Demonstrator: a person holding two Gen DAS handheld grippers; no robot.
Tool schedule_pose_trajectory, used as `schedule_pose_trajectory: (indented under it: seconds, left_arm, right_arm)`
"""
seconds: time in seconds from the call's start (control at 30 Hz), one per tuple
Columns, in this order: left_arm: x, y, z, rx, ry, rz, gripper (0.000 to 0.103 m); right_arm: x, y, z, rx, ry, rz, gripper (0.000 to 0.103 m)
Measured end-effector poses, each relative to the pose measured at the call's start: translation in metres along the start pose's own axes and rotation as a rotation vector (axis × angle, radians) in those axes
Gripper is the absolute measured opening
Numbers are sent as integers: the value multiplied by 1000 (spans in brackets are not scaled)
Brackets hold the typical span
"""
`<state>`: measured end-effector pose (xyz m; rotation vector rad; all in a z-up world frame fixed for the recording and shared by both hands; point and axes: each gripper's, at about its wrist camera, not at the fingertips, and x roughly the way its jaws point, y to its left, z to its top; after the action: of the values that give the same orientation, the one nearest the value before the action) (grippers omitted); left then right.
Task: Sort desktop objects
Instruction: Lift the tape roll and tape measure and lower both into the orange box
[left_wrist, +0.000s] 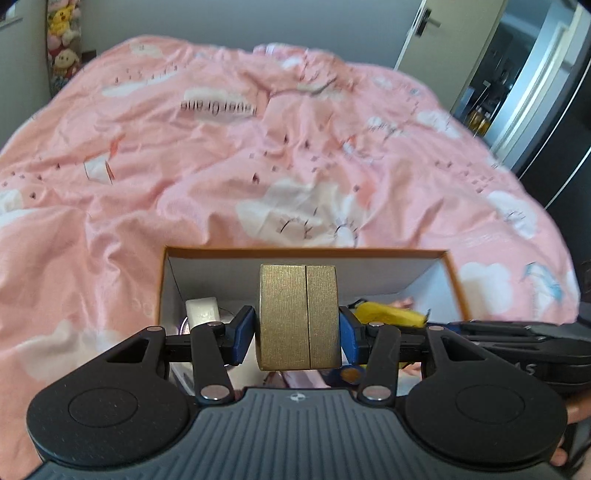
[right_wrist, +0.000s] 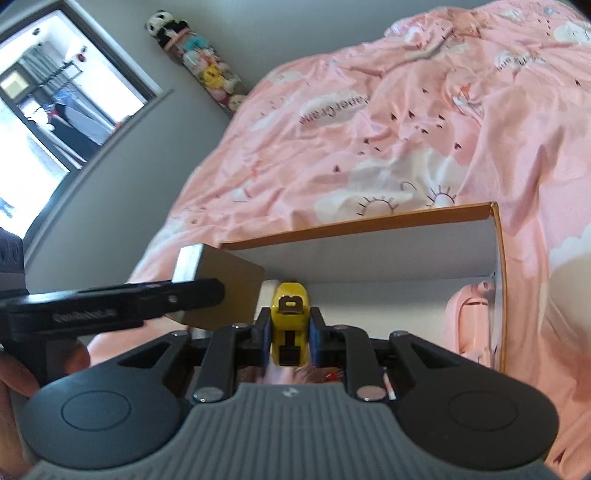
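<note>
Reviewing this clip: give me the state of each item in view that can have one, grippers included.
left gripper: shut on the gold box, over the cardboard box.
gold box: held, lid closed.
right gripper: shut on the yellow tape measure.
yellow tape measure: held, tape retracted.
cardboard box: open, no lid, resting on the pink duvet.
white cube: lying inside the cardboard box.

We are seeing the box (right_wrist: 369, 225) crowded near its left wall by the left gripper (right_wrist: 177, 295) and gold block (right_wrist: 225, 280), leaving its right side freer.
</note>
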<state>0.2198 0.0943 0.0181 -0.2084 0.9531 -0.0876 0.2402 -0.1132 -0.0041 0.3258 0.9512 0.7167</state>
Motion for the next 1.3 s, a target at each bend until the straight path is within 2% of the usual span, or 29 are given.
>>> schedule_pose_trajectory:
  seconds: [0.23,0.37,0.5,0.73,1.03,1.3]
  left_arm:
    - [61,9,0,-4,101,17,55]
    - [76,10,-2,11,123,43,55]
    - [88,15,-2,6,152,55,55]
    - [99,21,-8,-28,176,33,55]
    - [89,21,-5,-14,145,13,58]
    - [53,16,-3,0,77,47,60]
  right_arm:
    - [42,-25,15,21,58,-48,21]
    - [65,-34,19,41,95,-57,21]
    - [86,-39,20,46,154,-101,21]
    - [103,-48,23,75,192,-107,21]
    - [112,-54,20,97,223,-89,21]
    - [107,-52,21,64,247,-152,30]
